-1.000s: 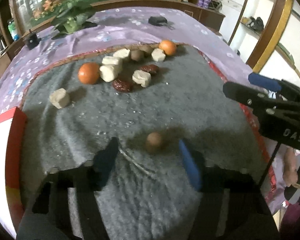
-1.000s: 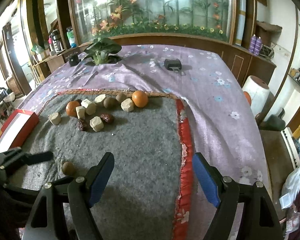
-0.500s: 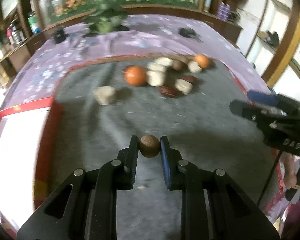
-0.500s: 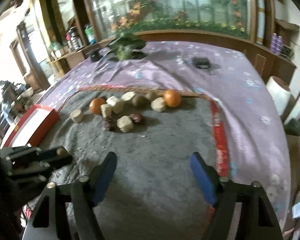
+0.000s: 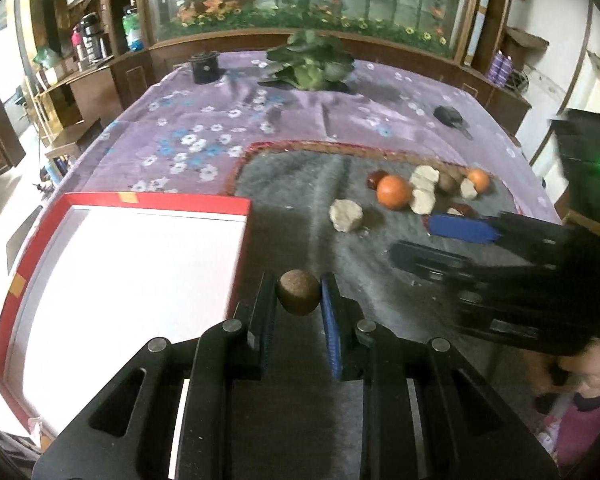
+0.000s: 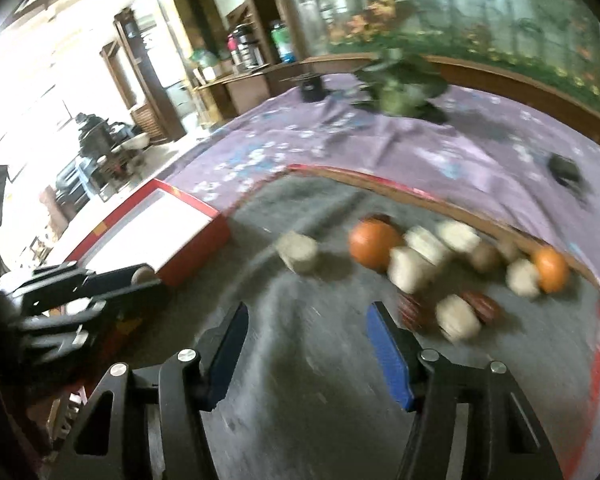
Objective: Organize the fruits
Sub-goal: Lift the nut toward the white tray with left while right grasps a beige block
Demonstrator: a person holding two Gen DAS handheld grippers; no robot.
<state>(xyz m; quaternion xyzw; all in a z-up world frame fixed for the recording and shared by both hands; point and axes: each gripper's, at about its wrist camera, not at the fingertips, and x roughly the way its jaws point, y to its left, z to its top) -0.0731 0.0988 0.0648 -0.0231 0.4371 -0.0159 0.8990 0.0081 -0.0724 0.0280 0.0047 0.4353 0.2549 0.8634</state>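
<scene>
At the far left lies a shallow red box [image 5: 242, 204] with a bare white floor, resting on a purple flowered cloth [image 5: 188, 140]; its right wall meets the edge of a grey mat [image 5: 300, 184].

Next, low in the left wrist view, the left gripper [image 5: 298, 300] is clamped on a small brown round fruit [image 5: 299, 292]. The fruit sits between the two fingertips, held just beside the box's right wall, above the seam between box and mat. From the right wrist view the same gripper [image 6: 146, 278] shows at the left edge, its tip at the box's near corner.

Further right, the right gripper [image 6: 306, 326] has its jaws apart with nothing between them, only grey mat below; they have just been closing. In the left wrist view it [image 5: 420, 240] reaches in from the right, near the fruit pile.

The pile lies toward the mat's far right. A pale chunk [image 5: 346, 216] sits apart on the left. Then comes a large orange [image 5: 394, 192], with a dark red fruit [image 5: 374, 178] behind it, more pale chunks [image 5: 422, 200] touching it, a brown round fruit [image 5: 445, 182], and a smaller orange [image 5: 478, 180] at the right end. The right wrist view is blurred, but shows two dark red fruits [image 6: 480, 306] at the pile's near side, just right of the right gripper.
</scene>
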